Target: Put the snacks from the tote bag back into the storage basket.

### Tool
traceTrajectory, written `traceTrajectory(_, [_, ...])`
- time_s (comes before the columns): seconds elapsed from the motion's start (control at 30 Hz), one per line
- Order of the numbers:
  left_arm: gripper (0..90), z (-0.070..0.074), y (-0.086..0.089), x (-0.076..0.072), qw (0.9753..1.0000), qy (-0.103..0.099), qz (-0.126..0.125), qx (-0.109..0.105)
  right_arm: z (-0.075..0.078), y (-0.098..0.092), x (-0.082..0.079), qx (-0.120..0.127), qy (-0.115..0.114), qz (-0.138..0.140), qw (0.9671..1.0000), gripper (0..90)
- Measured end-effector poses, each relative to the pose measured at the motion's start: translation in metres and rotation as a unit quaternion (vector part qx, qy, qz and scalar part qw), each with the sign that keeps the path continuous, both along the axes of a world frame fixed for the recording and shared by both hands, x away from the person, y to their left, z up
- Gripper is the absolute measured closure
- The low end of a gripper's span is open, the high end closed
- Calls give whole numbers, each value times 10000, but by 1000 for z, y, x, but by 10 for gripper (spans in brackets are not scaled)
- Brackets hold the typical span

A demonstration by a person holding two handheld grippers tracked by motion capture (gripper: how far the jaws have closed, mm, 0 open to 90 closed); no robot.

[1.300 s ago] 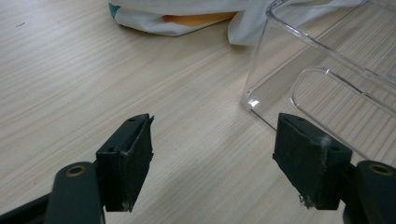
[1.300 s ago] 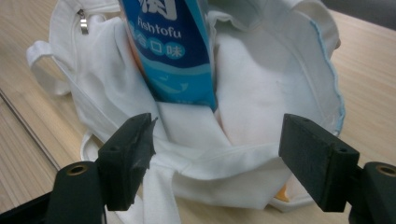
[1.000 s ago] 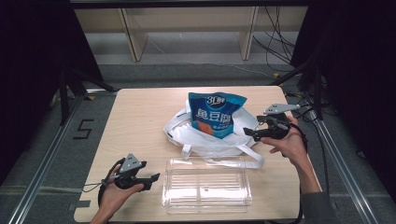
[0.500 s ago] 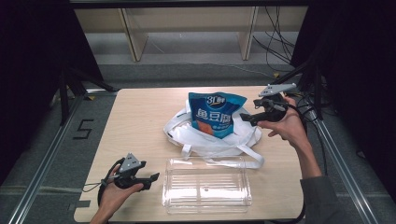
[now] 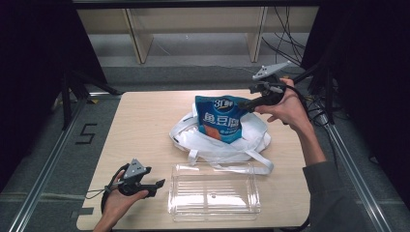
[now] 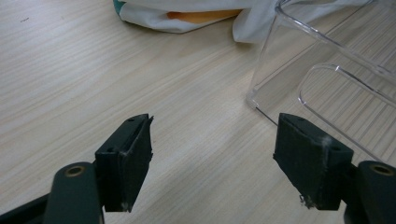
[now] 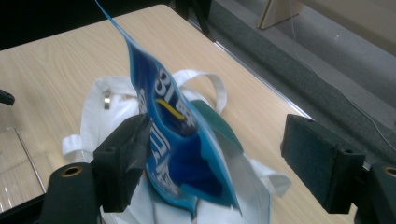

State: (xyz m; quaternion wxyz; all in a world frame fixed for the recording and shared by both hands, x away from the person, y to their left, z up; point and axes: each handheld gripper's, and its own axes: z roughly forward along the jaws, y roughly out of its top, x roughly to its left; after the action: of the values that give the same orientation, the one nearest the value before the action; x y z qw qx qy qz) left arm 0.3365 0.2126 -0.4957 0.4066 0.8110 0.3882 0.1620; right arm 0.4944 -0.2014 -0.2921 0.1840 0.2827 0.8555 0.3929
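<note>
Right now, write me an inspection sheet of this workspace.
Surface: wooden table, bare at the left.
Job's things: blue snack pouch standing in a white tote bag; clear plastic bin at the near edge.
Clutter: nothing seen.
Grippers: left hand-held gripper open, low over the table beside the bin; right hand-held gripper open, the pouch's edge between its jaws, one jaw against it.
Cables: one trails from the left hand-held gripper; several hang past the table's far right corner.
Surroundings: wooden shelving behind, metal rails along the sides, a floor mark "5".
</note>
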Motion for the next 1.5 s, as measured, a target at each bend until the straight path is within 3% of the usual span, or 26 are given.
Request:
traceTrajectory(0.03, [270,0,0,0,10000,-36,-20,41,1,5,1,53,45,-14,10000,265])
traceTrajectory(0.07, [270,1,2,1,9999,-39,-109,120,3,6,3,-54,49,50,10000,271])
traceTrajectory(0.1, [271,0,1,1,9999,-53,-48,114,4,10,5,-41,-24,76,10000,277])
traceTrajectory(0.13, [271,0,0,0,10000,-28,-35,43,5,13,6,-103,14,148,9998,289])
traceTrajectory(0.23, [271,1,2,0,9999,-37,-104,111,3,24,10,-200,92,204,9996,302])
traceTrajectory(0.33, [271,0,0,0,10000,2,4,-13,3,34,14,-301,187,260,9990,330])
traceTrajectory(0.37, [271,0,0,0,10000,-16,22,-18,3,37,16,-351,164,396,9985,343])
traceTrajectory(0.43, [271,1,1,1,9999,-40,-102,90,3,43,18,-409,165,416,9982,371])
traceTrajectory(0.57, [272,1,0,0,10000,-49,-63,23,3,52,23,-639,331,409,9966,442])
traceTrajectory(0.6, [271,1,2,0,9999,-43,-114,104,3,54,24,-669,374,419,9962,464])
traceTrajectory(0.63, [271,1,2,0,9999,-47,-86,73,2,56,26,-724,281,466,9959,490])
traceTrajectory(0.7, [271,1,1,0,9999,-72,-69,59,2,58,28,-758,345,528,9951,516])
traceTrajectory(0.73, [271,1,2,0,9999,-69,-91,83,2,59,28,-812,440,524,9943,525])
traceTrajectory(0.8, [271,1,2,0,9999,-38,-109,90,-1,61,35,-1042,401,682,9914,583])
traceTrajectory(0.87, [271,1,1,0,9999,-71,-105,84,-1,63,35,-1066,484,580,9914,636])
traceTrajectory(0.9, [271,1,2,0,9999,-34,-130,98,-2,63,37,-1105,462,701,9903,646])
traceTrajectory(1.0, [272,1,0,0,10000,-43,-75,28,-3,65,38,-1133,559,632,9900,677])
traceTrajectory(1.03, [272,1,1,0,9999,-46,-125,83,-4,66,40,-1251,591,760,9875,743])
traceTrajectory(1.17, [273,1,1,0,9999,-30,-115,73,-6,69,41,-1330,653,856,9852,824])
traceTrajectory(1.3, [278,1,1,0,9999,-26,-132,78,-7,71,43,-1458,632,1029,9819,885])
traceTrajectory(1.5, [279,1,1,0,9999,-30,-138,85,-4,75,43,-1721,559,1215,9760,900])
